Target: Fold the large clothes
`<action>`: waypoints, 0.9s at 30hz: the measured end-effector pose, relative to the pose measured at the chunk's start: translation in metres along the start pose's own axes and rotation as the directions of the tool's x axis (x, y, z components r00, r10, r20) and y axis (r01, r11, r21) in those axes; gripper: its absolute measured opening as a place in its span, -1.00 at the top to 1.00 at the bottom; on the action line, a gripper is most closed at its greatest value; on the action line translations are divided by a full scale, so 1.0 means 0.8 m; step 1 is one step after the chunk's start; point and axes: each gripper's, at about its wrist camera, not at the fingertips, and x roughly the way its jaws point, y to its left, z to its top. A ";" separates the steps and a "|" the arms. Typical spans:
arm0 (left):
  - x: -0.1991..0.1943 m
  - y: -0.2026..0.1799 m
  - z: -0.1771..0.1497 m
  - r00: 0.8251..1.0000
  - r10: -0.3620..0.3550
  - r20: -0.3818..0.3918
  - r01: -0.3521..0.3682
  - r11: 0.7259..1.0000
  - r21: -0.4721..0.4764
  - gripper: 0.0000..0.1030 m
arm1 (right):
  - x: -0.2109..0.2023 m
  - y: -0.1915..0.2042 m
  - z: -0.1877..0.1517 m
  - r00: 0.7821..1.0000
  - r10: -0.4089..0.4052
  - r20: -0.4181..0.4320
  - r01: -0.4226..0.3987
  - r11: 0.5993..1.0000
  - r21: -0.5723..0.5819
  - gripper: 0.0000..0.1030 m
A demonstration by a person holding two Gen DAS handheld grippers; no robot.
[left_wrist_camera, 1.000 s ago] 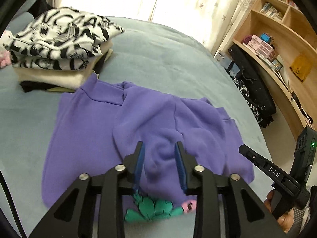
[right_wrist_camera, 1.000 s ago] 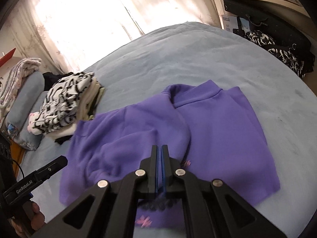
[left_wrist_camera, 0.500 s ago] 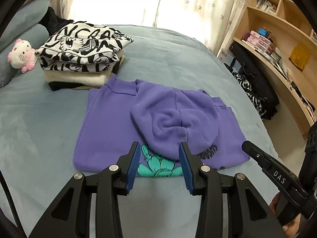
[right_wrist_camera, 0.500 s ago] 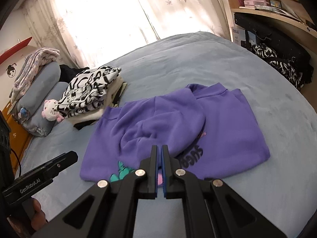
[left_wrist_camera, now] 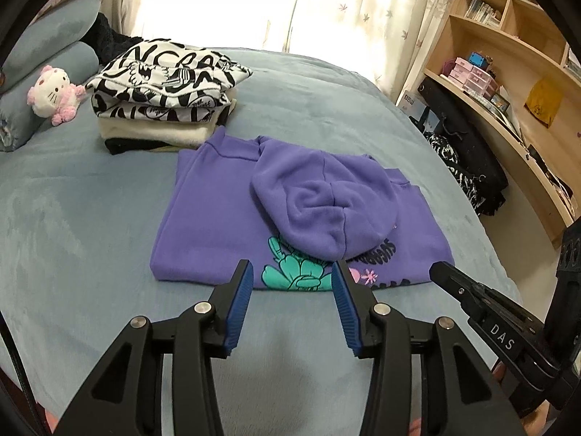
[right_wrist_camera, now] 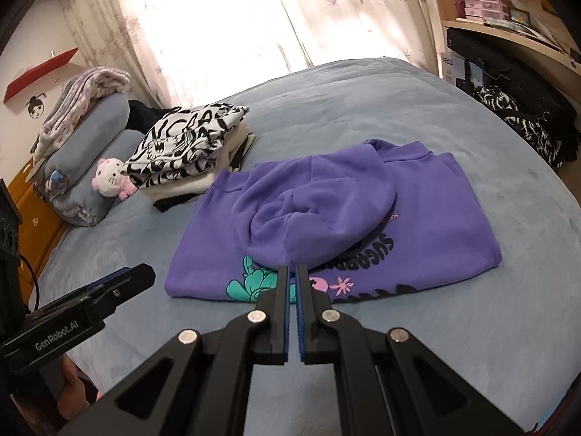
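Note:
A purple hoodie [left_wrist_camera: 218, 218] [right_wrist_camera: 435, 225] lies folded on the blue-grey bed, its hood [left_wrist_camera: 319, 203] [right_wrist_camera: 312, 218] flipped down over the printed front. My left gripper [left_wrist_camera: 290, 272] hovers just short of the hoodie's near hem; its jaws are opening and nothing is between them. Seen from the right wrist view, that gripper [right_wrist_camera: 127, 279] sits low at the left. My right gripper [right_wrist_camera: 292, 272] is shut and empty, its tips over the near hem below the hood. It shows in the left wrist view as a black tip [left_wrist_camera: 441, 272] at the right.
A stack of folded clothes [left_wrist_camera: 163, 94] [right_wrist_camera: 189, 145] topped by a black-and-white print stands behind the hoodie. A pink plush toy [left_wrist_camera: 54, 94] [right_wrist_camera: 112, 181] and pillows [right_wrist_camera: 90, 152] lie at far left. Wooden shelves [left_wrist_camera: 508, 72] and dark bags [right_wrist_camera: 526, 123] line the right side.
Both grippers have drawn back from the hoodie toward the near bed edge and risen a little. The left jaws let go of the hood fabric and spread wider. The hood now rests flat.

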 end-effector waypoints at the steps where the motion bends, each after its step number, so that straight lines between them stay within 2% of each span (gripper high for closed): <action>1: 0.002 0.002 -0.002 1.000 0.001 -0.006 -0.001 1.000 -0.004 0.16 | 0.001 0.002 -0.002 1.000 0.000 -0.001 0.000 1.000 0.000 0.95; 8: 0.026 0.013 -0.012 0.999 0.009 -0.051 -0.011 0.999 -0.037 0.15 | 0.018 0.007 -0.009 1.000 0.008 -0.021 -0.008 1.000 -0.017 0.94; 17: 0.070 0.034 -0.022 0.993 -0.014 -0.120 0.003 0.996 -0.093 0.15 | 0.051 0.007 -0.012 0.998 0.020 -0.054 -0.021 1.000 -0.012 0.94; 22: 0.101 0.049 -0.030 0.985 -0.090 -0.149 0.067 0.985 -0.158 0.15 | 0.071 0.010 -0.012 0.998 0.031 -0.062 -0.032 0.999 -0.013 0.94; 27: 0.137 0.078 -0.044 0.965 -0.225 -0.137 0.177 0.938 -0.297 0.15 | 0.089 0.012 -0.004 0.998 0.029 -0.049 -0.031 0.999 -0.026 0.94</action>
